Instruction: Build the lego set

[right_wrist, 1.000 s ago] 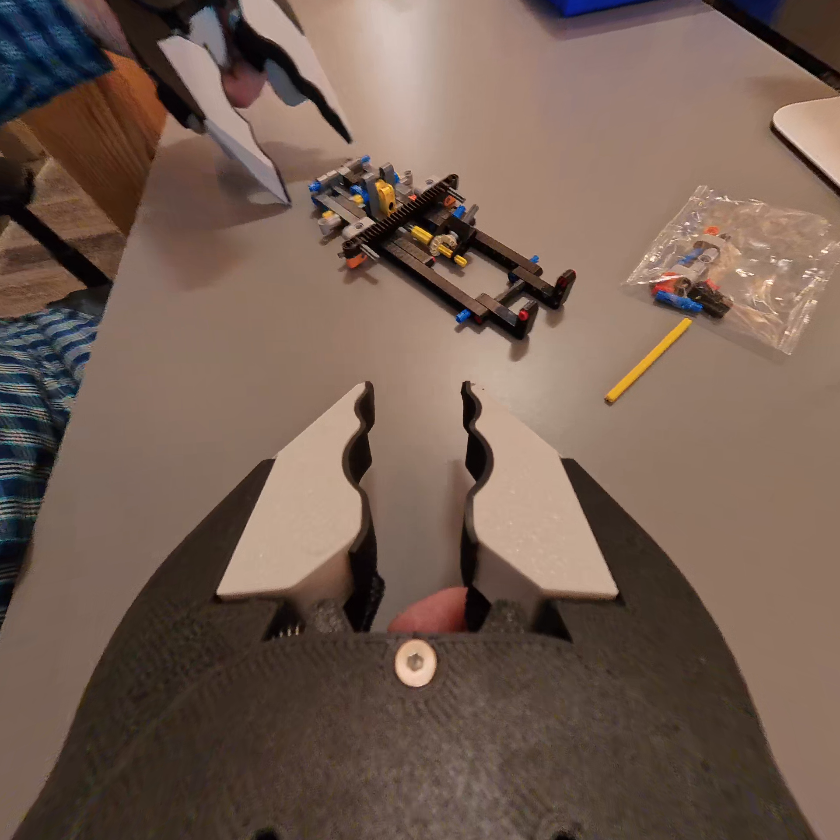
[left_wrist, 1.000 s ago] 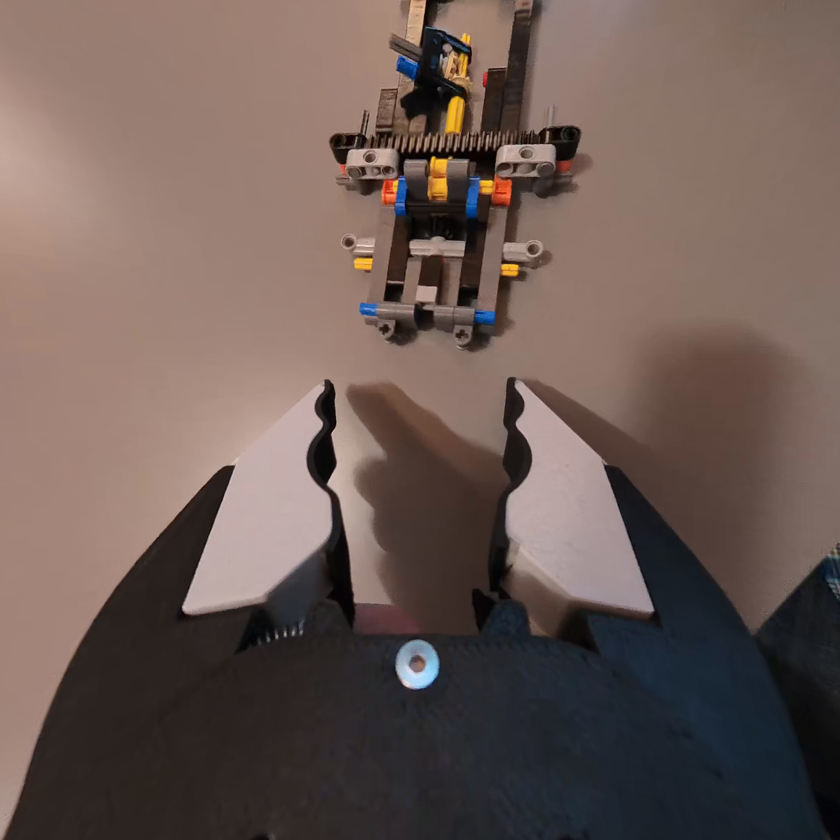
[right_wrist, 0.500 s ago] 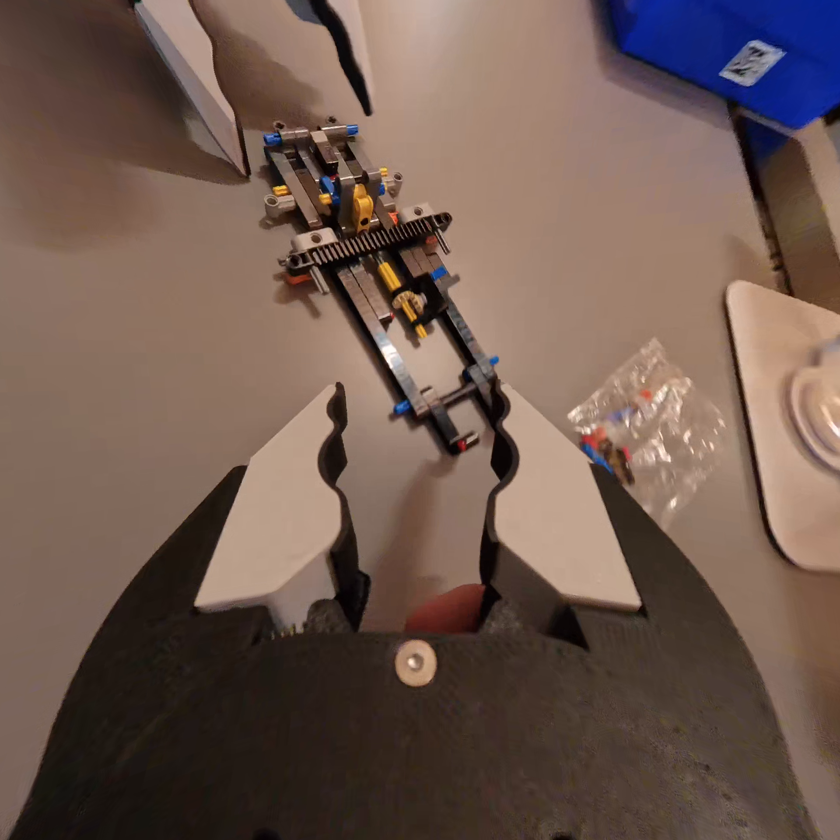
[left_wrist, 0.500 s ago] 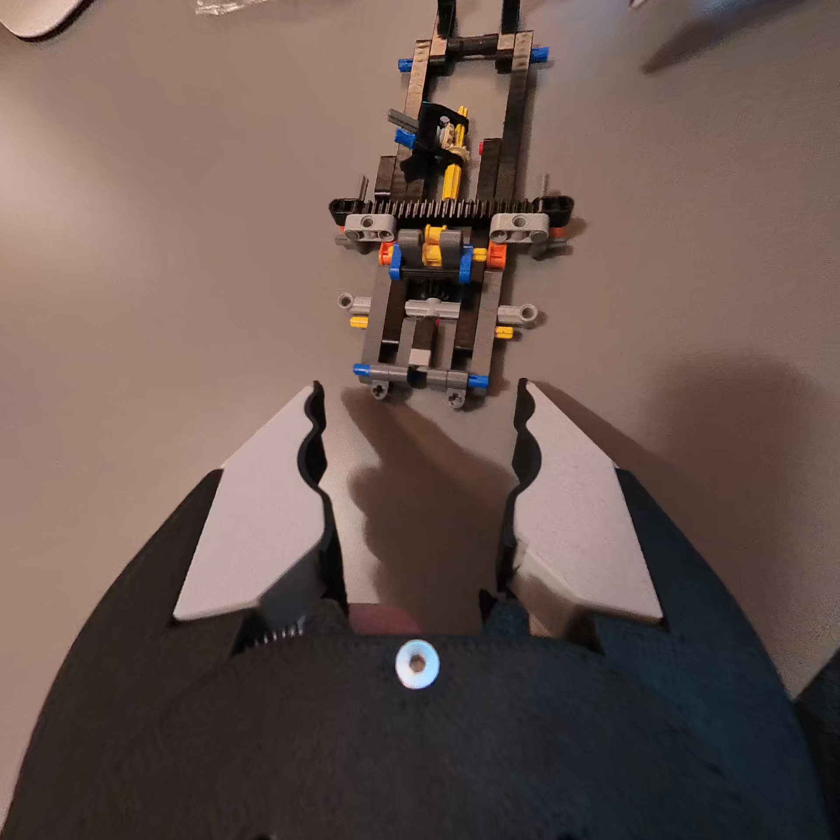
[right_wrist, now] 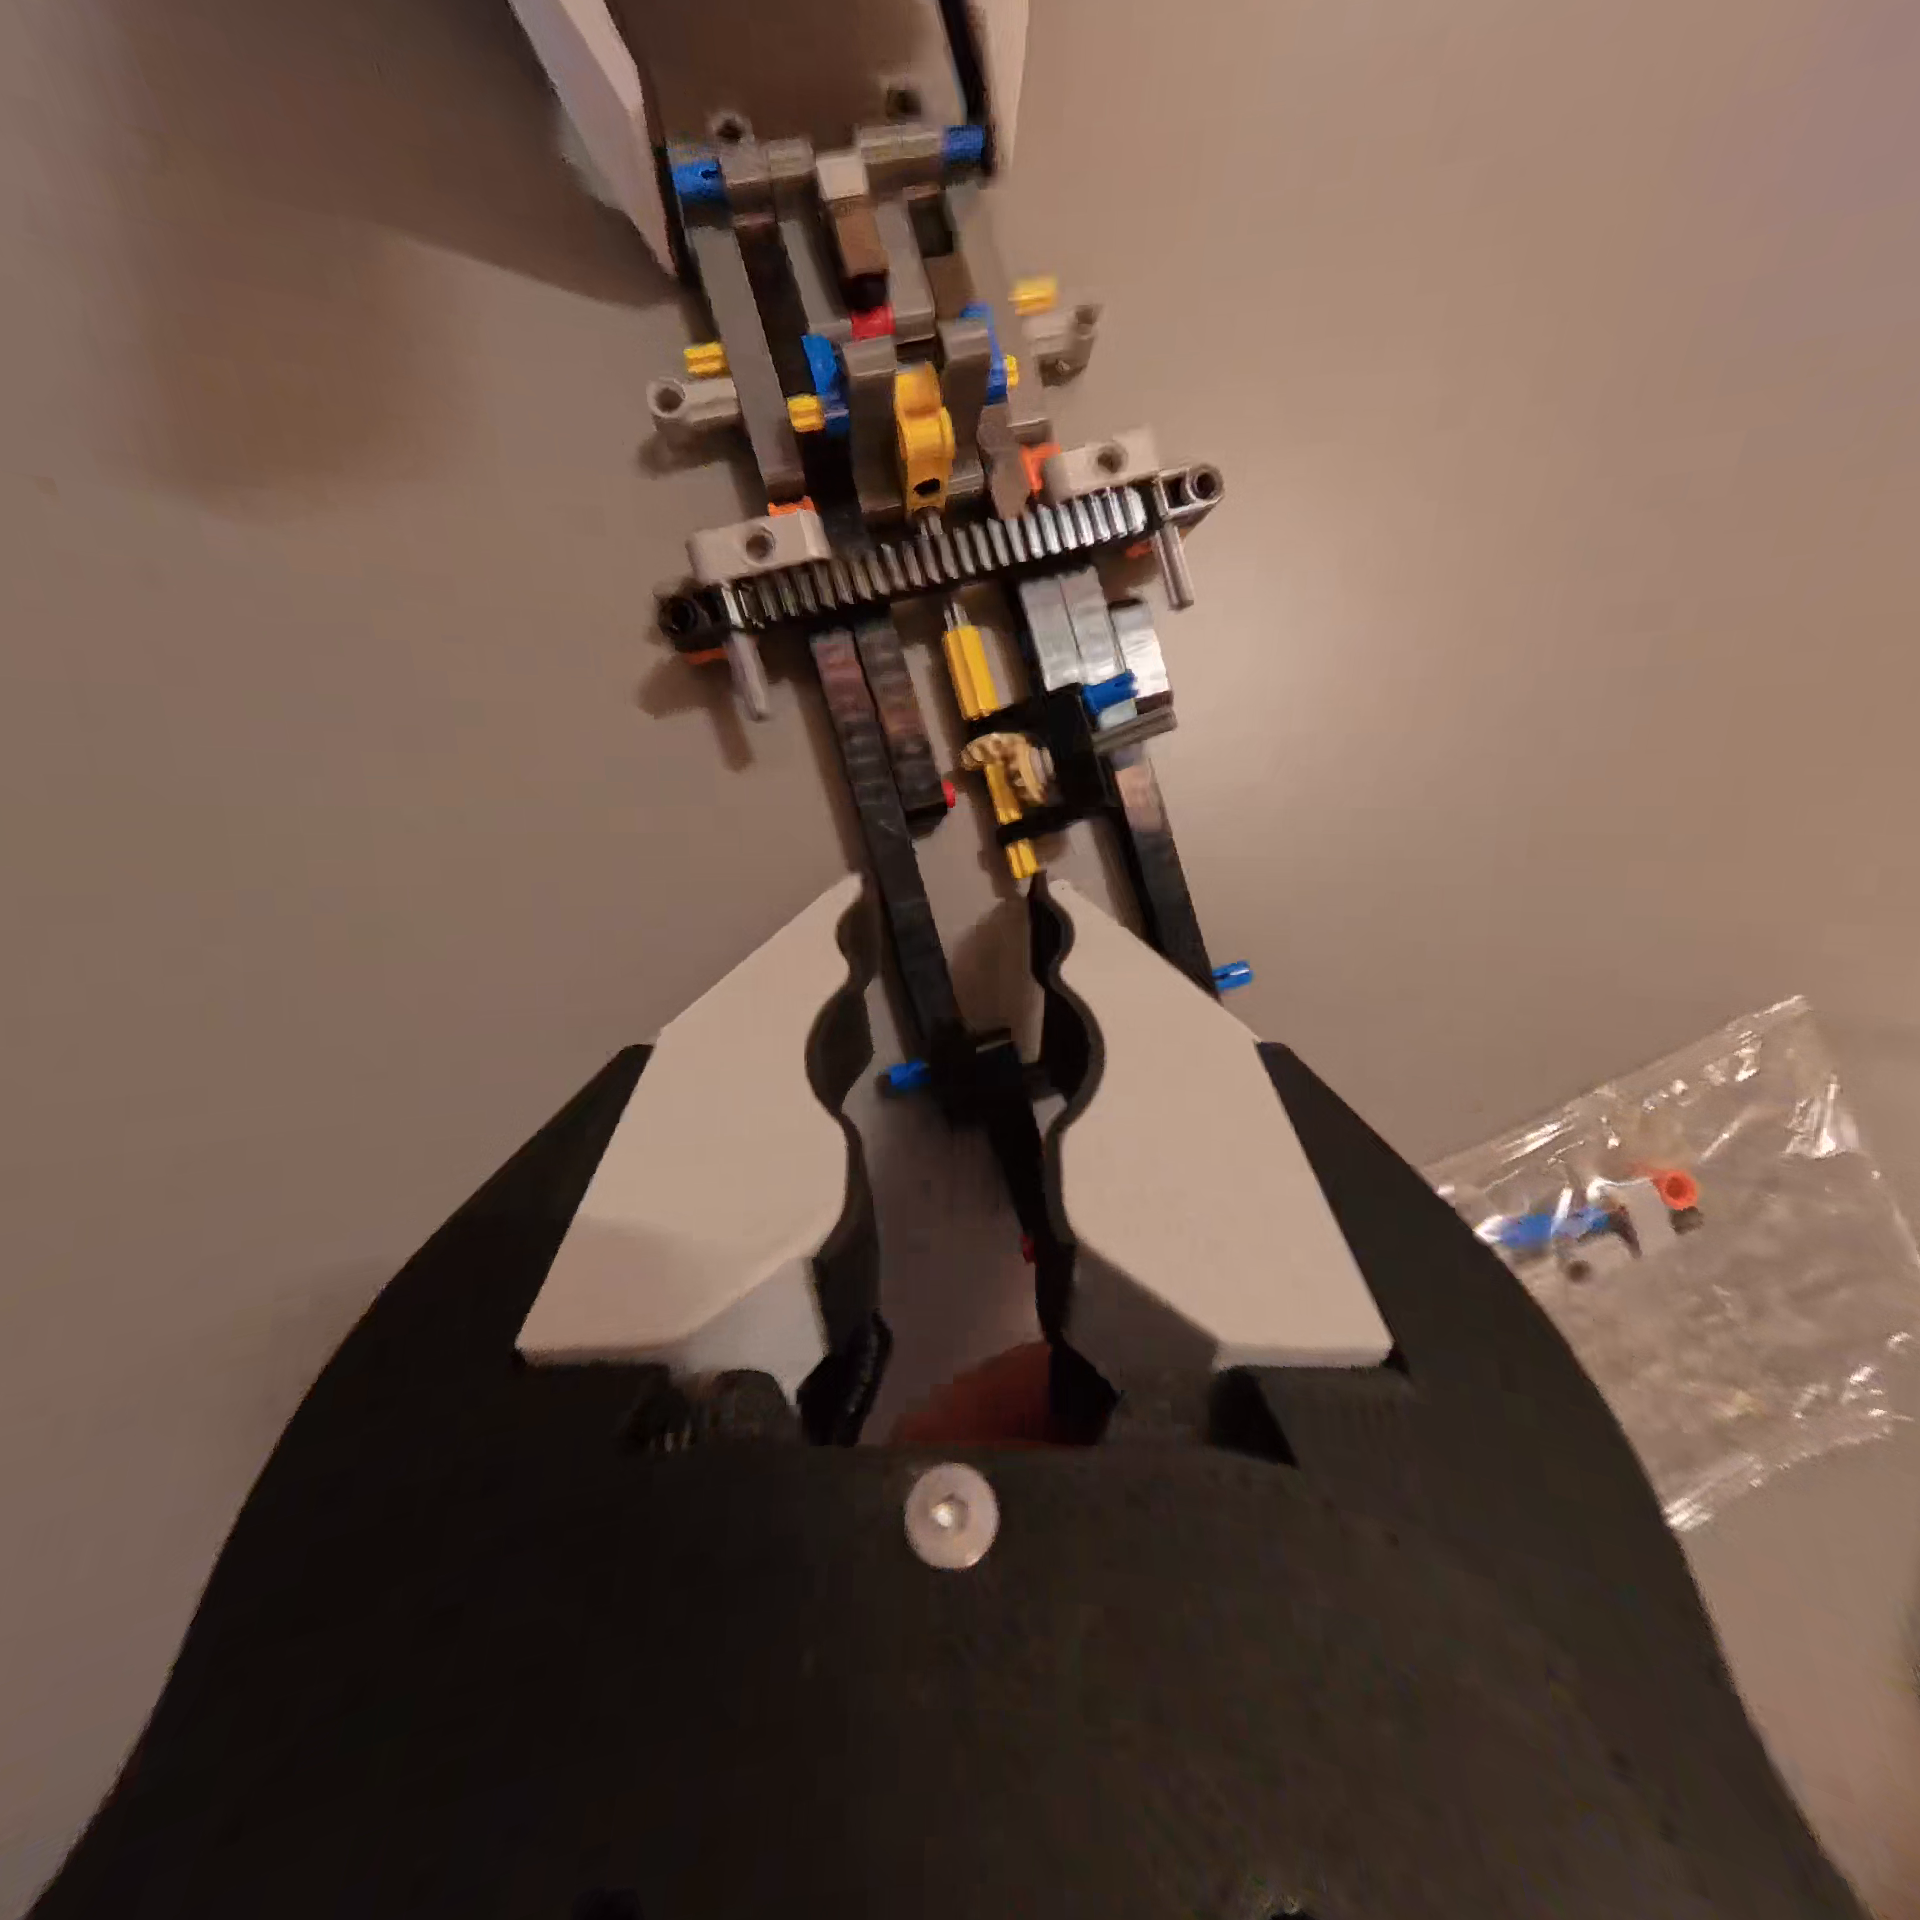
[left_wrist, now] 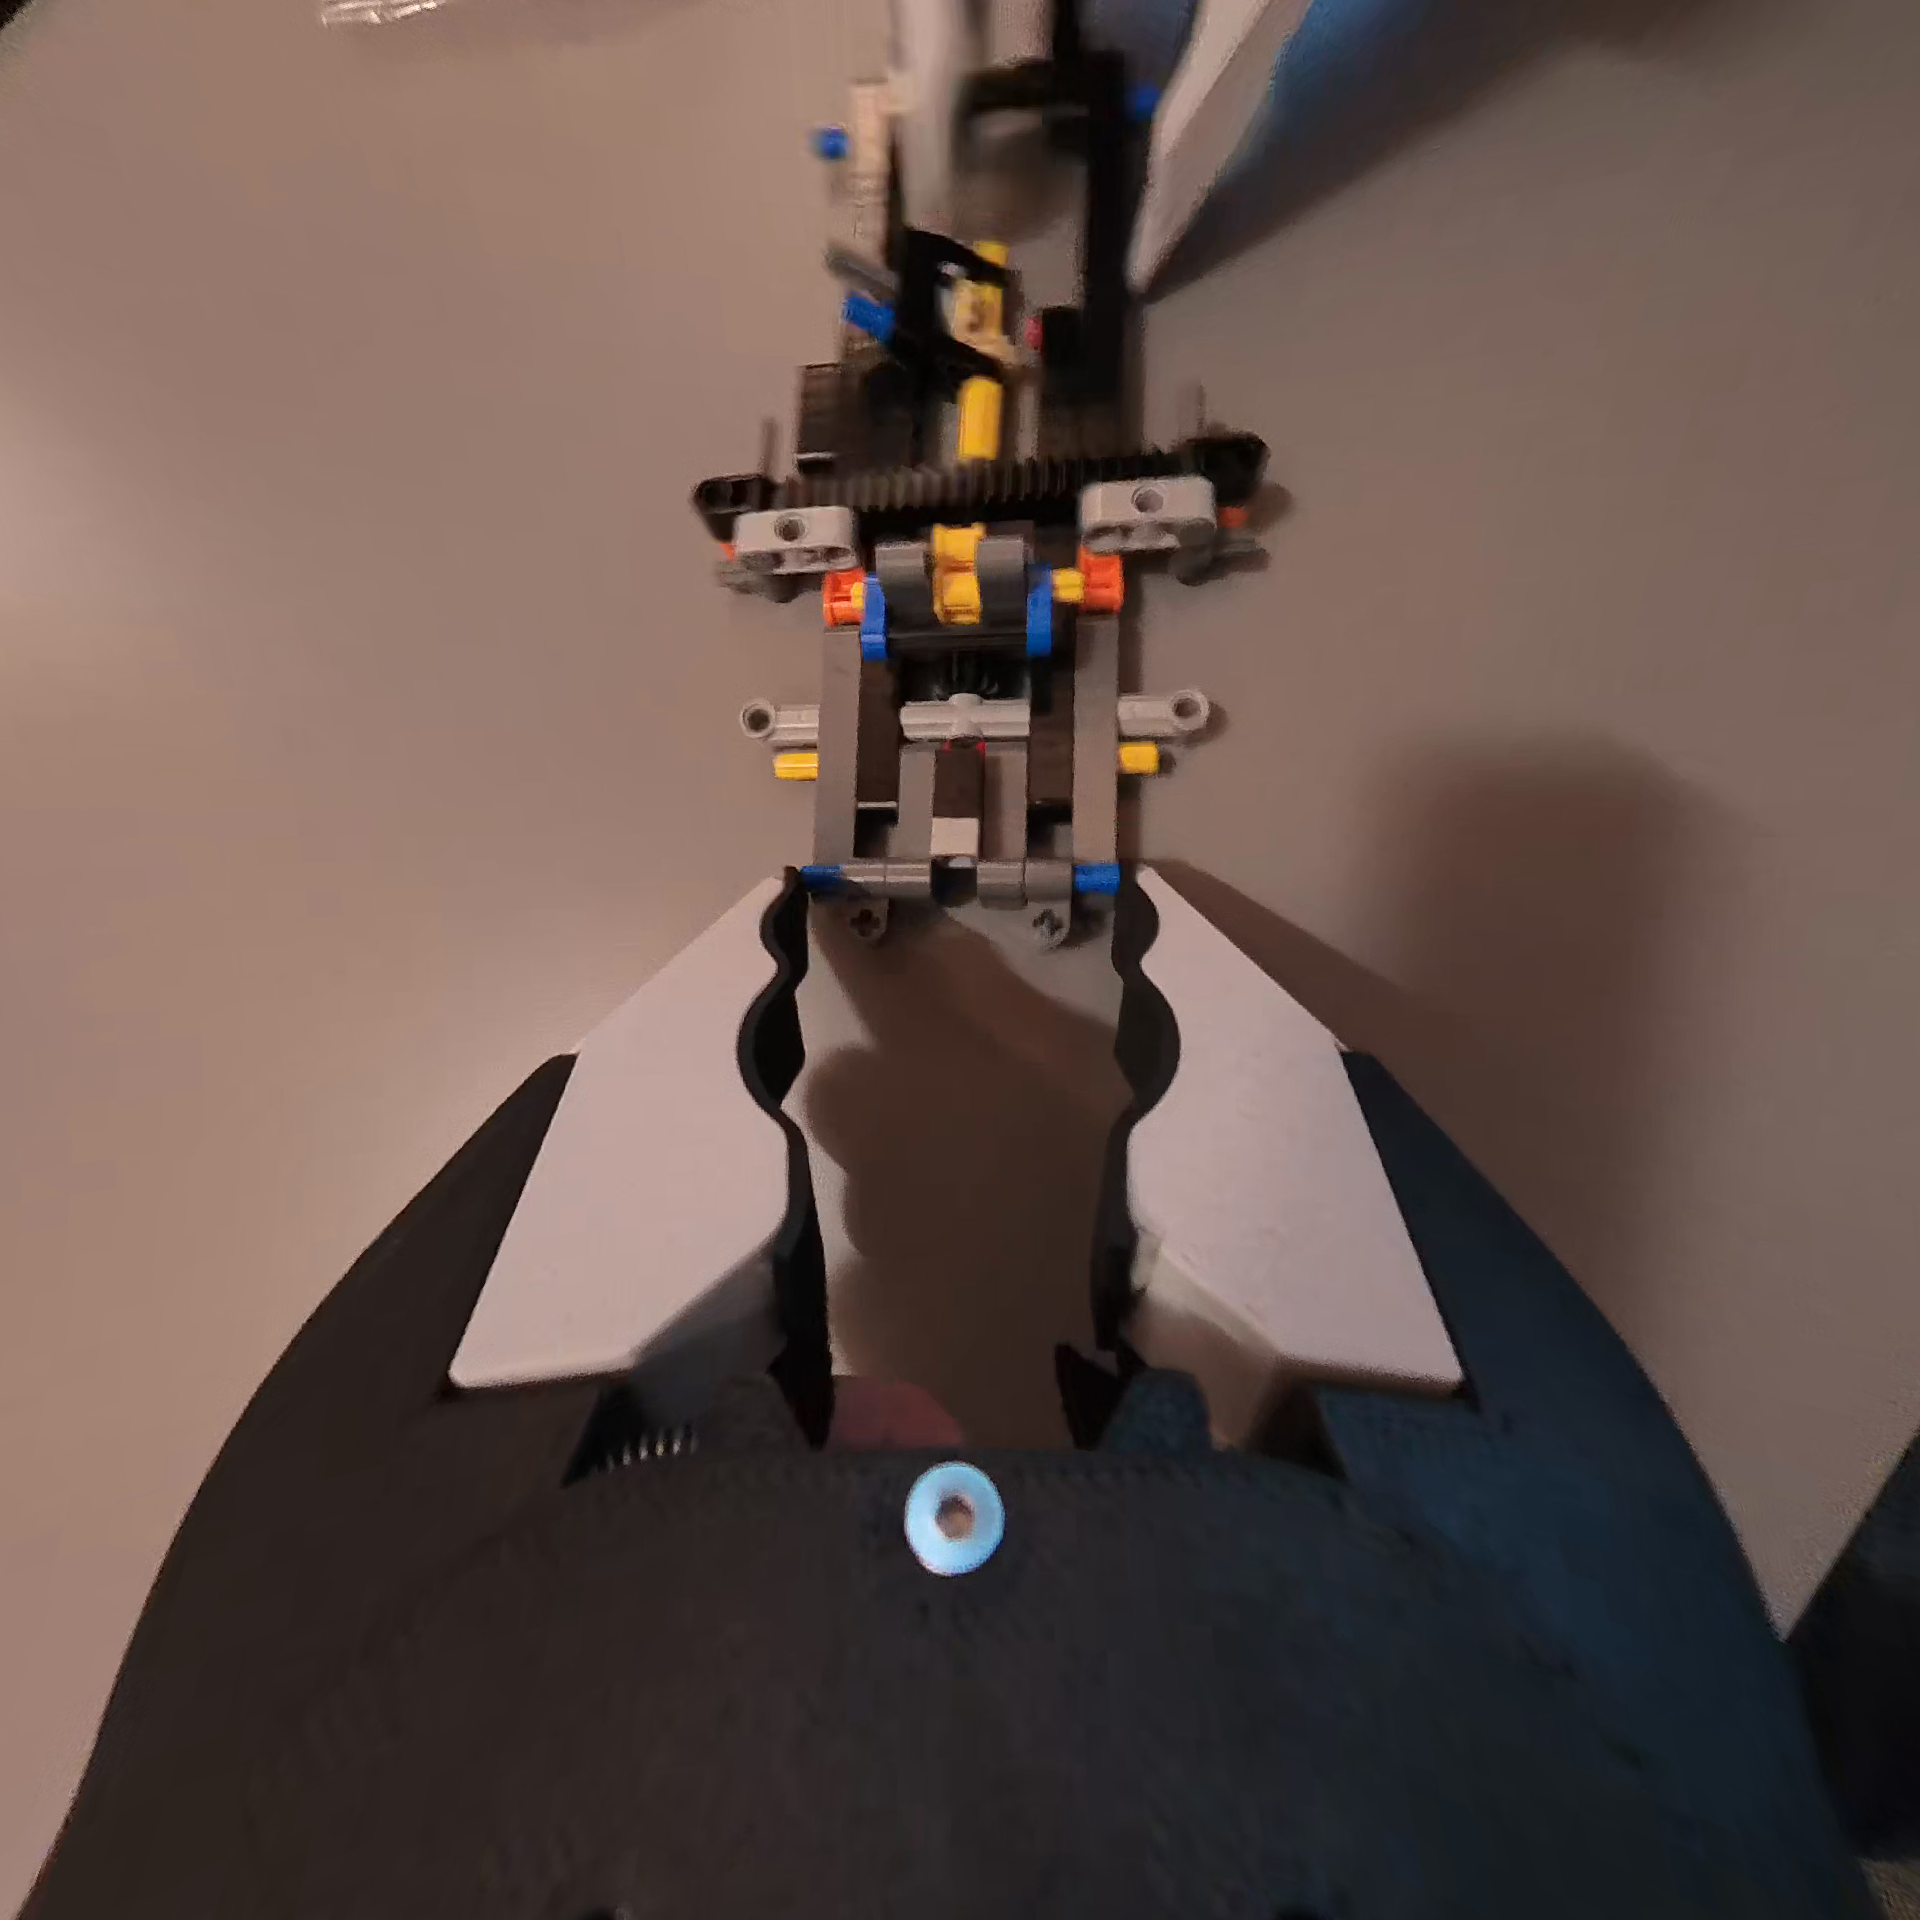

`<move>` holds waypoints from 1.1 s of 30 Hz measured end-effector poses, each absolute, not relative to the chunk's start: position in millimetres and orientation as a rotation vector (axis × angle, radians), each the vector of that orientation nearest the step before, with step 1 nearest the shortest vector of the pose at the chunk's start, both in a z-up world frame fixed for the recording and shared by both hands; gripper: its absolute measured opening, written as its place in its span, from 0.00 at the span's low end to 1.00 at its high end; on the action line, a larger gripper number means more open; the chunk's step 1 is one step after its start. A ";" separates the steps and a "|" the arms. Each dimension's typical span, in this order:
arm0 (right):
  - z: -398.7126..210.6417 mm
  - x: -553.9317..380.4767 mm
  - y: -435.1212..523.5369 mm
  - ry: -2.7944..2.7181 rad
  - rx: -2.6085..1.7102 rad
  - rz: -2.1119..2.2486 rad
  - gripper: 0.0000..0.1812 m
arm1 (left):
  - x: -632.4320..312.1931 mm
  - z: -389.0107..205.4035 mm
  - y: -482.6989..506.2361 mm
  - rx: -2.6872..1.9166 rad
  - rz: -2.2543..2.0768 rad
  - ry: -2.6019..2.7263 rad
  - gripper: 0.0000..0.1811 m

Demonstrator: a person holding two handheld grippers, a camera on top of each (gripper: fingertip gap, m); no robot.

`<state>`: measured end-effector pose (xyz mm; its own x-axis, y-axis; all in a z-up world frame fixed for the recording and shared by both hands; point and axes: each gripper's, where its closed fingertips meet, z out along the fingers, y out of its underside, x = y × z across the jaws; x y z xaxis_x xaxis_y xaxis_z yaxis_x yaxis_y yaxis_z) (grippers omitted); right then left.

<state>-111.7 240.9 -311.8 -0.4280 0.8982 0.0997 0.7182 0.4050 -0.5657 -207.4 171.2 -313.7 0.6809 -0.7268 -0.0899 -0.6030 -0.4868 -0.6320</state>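
A: We see the lego chassis (left_wrist: 961,644) lying flat on the grey bench (left_wrist: 364,623), no bench edge in view, long axis running between the two grippers.

B: Left gripper (left_wrist: 961,894) at its grey end, jaws apart, tips just beside the blue pins; contact unclear.

A: Right gripper (right_wrist: 951,904) at the black end, jaws apart, straddling one black beam.

B: Clear parts bag (right_wrist: 1704,1236) beside the right gripper.
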 end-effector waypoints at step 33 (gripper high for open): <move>-284.6 -107.1 224.3 -2.272 -1.219 0.743 0.32 | -212.8 -313.4 170.9 -2.245 -0.263 1.147 0.31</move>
